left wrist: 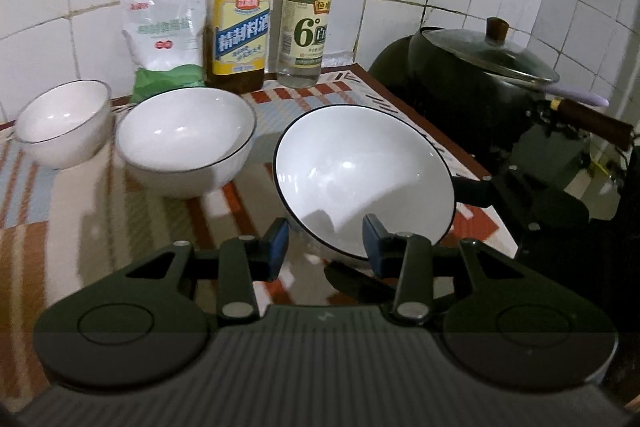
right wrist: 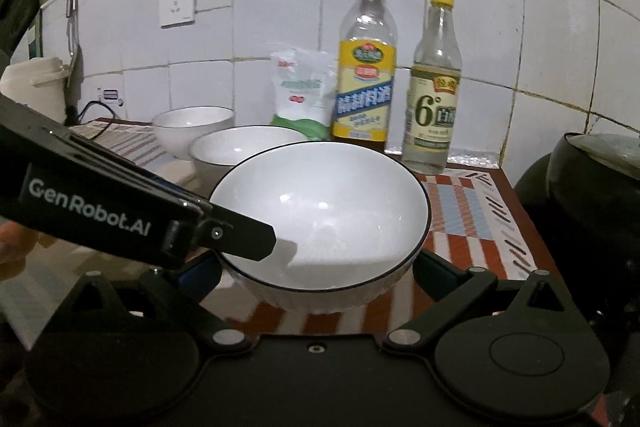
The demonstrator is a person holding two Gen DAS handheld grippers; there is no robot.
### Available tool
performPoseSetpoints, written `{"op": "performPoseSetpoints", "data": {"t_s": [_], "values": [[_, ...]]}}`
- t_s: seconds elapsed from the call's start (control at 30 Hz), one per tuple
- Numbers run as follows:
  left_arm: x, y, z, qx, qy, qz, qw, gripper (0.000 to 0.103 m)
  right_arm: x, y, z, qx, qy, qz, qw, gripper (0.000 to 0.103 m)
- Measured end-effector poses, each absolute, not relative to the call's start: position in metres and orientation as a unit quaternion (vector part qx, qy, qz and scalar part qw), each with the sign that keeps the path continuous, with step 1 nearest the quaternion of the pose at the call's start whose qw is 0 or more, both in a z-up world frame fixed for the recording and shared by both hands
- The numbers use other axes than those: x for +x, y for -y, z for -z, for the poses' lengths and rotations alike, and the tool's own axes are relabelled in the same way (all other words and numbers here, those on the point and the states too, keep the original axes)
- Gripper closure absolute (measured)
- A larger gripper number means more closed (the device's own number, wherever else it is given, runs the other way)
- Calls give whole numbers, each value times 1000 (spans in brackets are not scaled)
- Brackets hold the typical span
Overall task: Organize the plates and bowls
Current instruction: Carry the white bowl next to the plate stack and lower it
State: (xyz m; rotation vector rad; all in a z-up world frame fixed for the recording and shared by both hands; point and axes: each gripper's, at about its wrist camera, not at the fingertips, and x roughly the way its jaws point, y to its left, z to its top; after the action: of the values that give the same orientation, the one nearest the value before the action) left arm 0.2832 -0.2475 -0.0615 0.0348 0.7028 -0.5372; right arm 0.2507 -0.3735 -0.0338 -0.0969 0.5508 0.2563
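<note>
**Two grippers hold one black-rimmed bowl over a striped mat**

At far left, a small white bowl [left wrist: 64, 123] sits on the striped mat [left wrist: 100, 211]. Just right of it stands a second white bowl [left wrist: 186, 143], apart from the first. Behind them, against the tiled wall, are a salt bag [left wrist: 162, 31], a yellow-labelled cooking wine bottle [left wrist: 239, 7] and a white vinegar bottle [left wrist: 306, 7].

Right of centre, a black-rimmed white bowl [left wrist: 364, 175] tilts toward the left wrist camera. The left gripper [left wrist: 326, 243] is closed on its near rim, one pad inside and one outside. The right gripper [right wrist: 316, 267] clasps the same bowl's sides between its fingers. At far right a dark lidded wok [left wrist: 480, 75] rests on the stove.
</note>
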Motion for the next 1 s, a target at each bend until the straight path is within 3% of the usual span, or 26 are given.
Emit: {"op": "performPoseSetpoints", "data": {"t_s": [0.57, 1.0], "values": [[203, 139, 37, 28, -330, 207, 920, 64, 205, 264, 12, -54, -284, -183, 940, 0], [214, 81, 45, 21, -338, 178, 924, 64, 225, 202, 26, -83, -286, -205, 932, 0]]}}
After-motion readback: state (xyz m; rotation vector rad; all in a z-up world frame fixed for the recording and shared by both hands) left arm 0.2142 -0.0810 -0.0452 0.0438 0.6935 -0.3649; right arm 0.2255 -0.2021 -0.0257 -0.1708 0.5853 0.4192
